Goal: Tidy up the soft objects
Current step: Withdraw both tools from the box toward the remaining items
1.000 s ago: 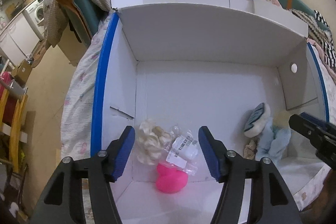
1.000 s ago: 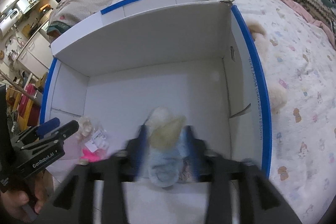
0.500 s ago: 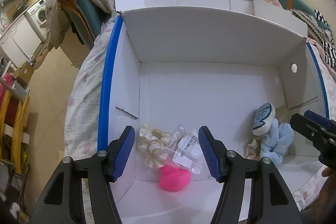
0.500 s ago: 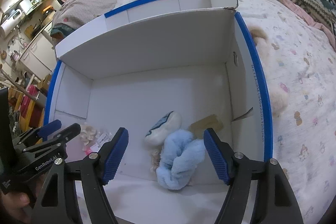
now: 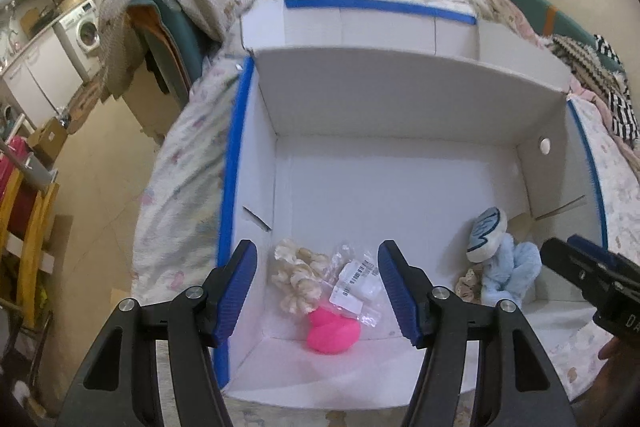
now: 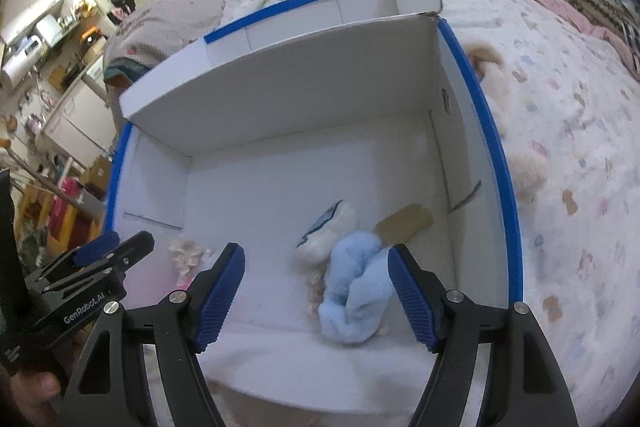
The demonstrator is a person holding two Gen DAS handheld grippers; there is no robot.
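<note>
White box (image 5: 400,99): open, blue-edged, on a patterned bedspread (image 6: 568,155)
Room: washer (image 5: 86,31) far left
Left gripper (image 5: 318,291): released, empty, over pink toy (image 5: 332,333)
Right gripper (image 6: 316,291): released, above blue plush (image 6: 356,291) in box

My right gripper (image 6: 316,291) hangs open over the white box (image 6: 280,99), the light blue plush (image 6: 354,291) lying loose between its pads; my left gripper (image 6: 108,251) sits far left.

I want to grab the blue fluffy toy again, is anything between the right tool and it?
Nothing visible: the right tool hangs open over the box, the blue fluffy toy lying uncovered below.
</note>
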